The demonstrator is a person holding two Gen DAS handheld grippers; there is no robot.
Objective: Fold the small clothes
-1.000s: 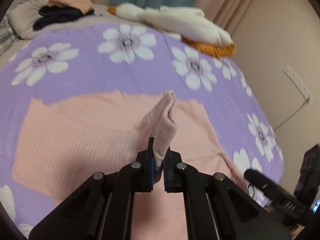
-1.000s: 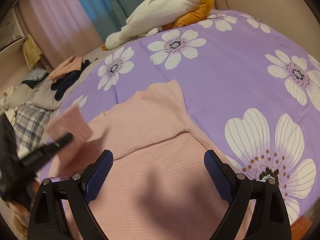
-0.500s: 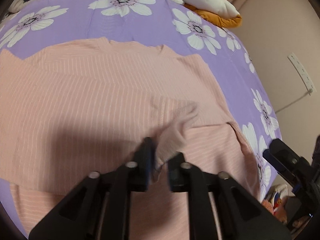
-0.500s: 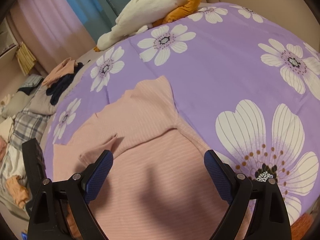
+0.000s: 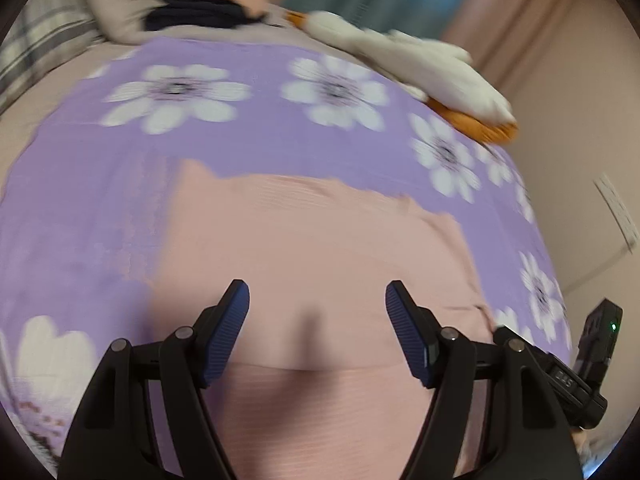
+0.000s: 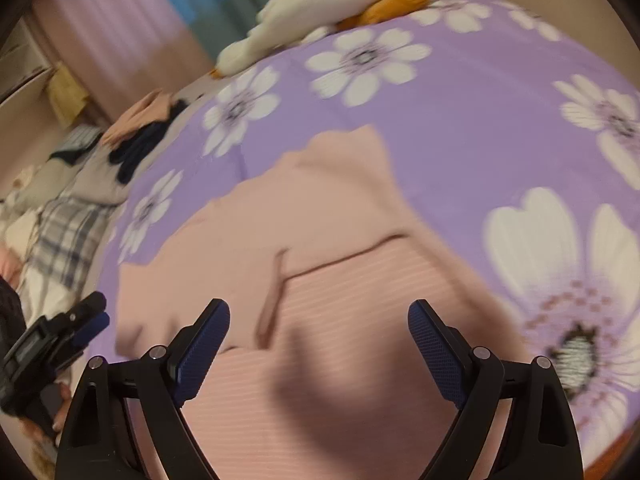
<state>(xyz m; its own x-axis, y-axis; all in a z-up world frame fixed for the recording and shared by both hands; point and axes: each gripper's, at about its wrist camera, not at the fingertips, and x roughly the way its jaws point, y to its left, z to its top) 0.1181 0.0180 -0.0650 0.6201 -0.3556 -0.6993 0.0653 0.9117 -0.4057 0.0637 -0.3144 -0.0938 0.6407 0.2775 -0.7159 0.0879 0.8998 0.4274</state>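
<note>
On the purple floral bedspread [image 5: 280, 144] the pink ribbed top [image 5: 320, 248] lay flat, roughly centred, with its sleeves folded in over the body; in the right wrist view the folded edges crossed the garment as a diagonal line and a short near-vertical crease. Left gripper [image 5: 318, 308] hung above the top's lower half, jaws opening, already fairly wide, nothing between the blue pads [image 5: 224, 336], only fabric underneath. A soft dent and a horizontal fold line sat in the cloth just ahead of the fingers. Right gripper [image 6: 319, 320] was spread wide and empty too, over the top's body, its shadow falling on the fabric between its fingers. Pads did not touch the cloth as far as could be told; both frames were motion-blurred.

Each gripper showed at the edge of the other's view: the right one at lower right in the left wrist view, with a green light on its body, and the left one at lower left in the right wrist view, with a bit of the person's hand [image 6: 60, 408] under it.

At the far edge of the bed lay a white-and-orange plush toy [image 5: 420, 64]. Beyond the bedspread's far left corner sat a pile of clothes [image 5: 192, 12], pink and dark navy, on grey and plaid bedding [image 5: 44, 40]. Pink and teal curtains [image 6: 132, 28] hung behind. A white wall socket strip [image 5: 616, 216] was on the beige wall to the right.
</note>
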